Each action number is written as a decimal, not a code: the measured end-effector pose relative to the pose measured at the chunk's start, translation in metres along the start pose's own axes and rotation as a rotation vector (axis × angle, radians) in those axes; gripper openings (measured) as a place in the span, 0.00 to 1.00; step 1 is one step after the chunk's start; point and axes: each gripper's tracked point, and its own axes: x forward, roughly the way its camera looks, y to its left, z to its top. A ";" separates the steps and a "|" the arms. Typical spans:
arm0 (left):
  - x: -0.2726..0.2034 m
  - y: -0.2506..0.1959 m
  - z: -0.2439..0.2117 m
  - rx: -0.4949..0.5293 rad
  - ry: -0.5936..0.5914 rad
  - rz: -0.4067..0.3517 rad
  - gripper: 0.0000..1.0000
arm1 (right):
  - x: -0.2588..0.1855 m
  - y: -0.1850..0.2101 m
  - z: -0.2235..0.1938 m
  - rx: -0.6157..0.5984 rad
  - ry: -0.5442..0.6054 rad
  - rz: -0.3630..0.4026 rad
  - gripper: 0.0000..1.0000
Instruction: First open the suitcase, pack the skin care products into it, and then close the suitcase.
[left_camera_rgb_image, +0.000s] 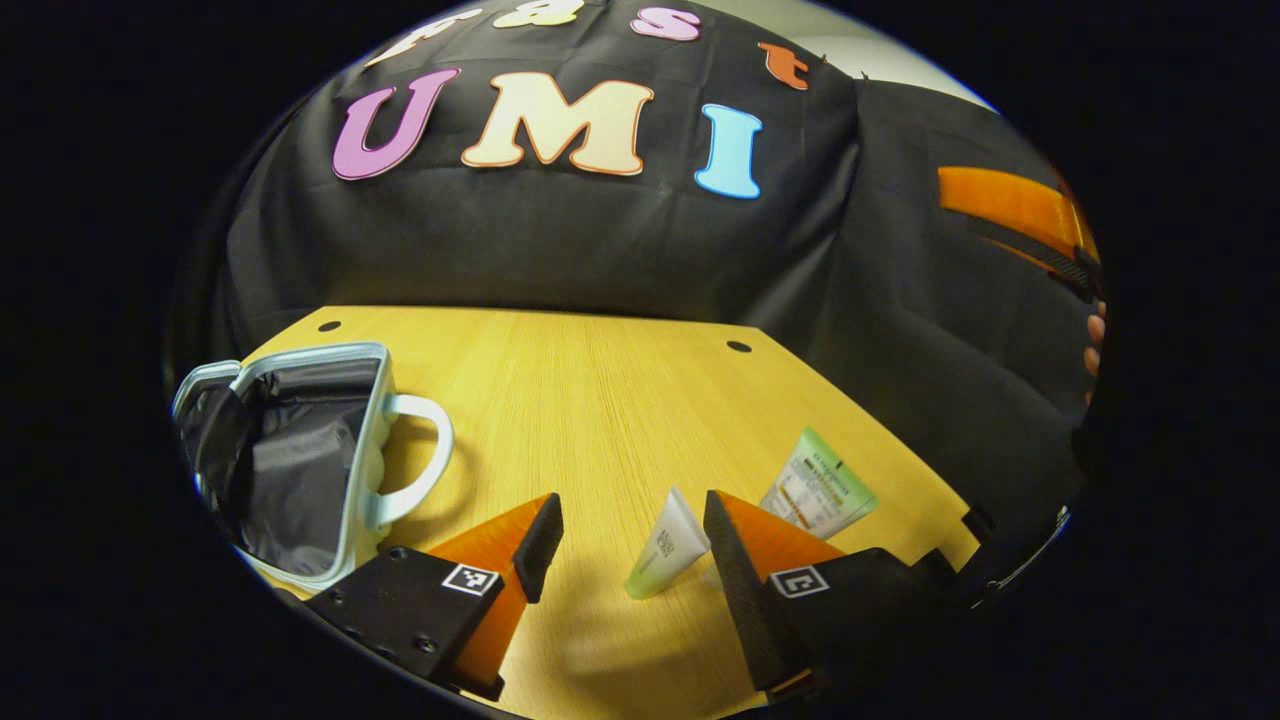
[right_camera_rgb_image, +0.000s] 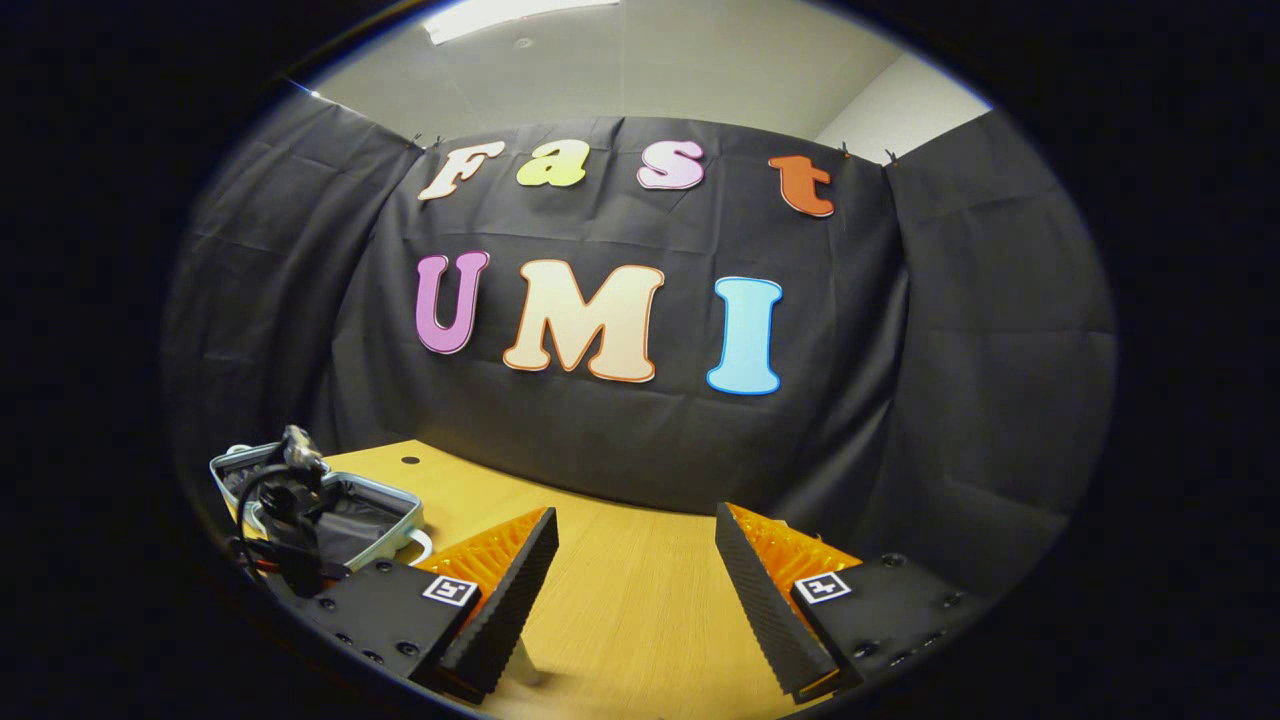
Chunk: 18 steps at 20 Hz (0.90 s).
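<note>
Two open claws (left_camera_rgb_image: 625, 545) (right_camera_rgb_image: 635, 570), two tubes (left_camera_rgb_image: 665, 548) (left_camera_rgb_image: 820, 485), one open suitcase (left_camera_rgb_image: 290, 460).

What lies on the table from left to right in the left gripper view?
Open suitcase with its handle → small white tube, between the left gripper's open fingers → larger green-topped tube.

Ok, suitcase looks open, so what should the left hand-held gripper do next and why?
Probably lower the left hand-held gripper onto the small white tube and close on it. Its jaws are open with the tube lying on the table between them, and the suitcase stands open, ready for packing.
</note>
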 end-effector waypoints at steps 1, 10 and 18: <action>0.006 0.001 -0.008 0.001 0.010 0.001 0.81 | -0.002 0.002 -0.005 -0.003 0.008 0.002 0.99; 0.031 -0.003 -0.050 0.018 0.091 -0.004 0.22 | -0.017 0.024 -0.037 0.005 0.074 0.037 0.99; 0.005 0.003 0.005 0.010 0.039 -0.025 0.08 | -0.013 0.049 -0.079 0.013 0.124 0.107 0.99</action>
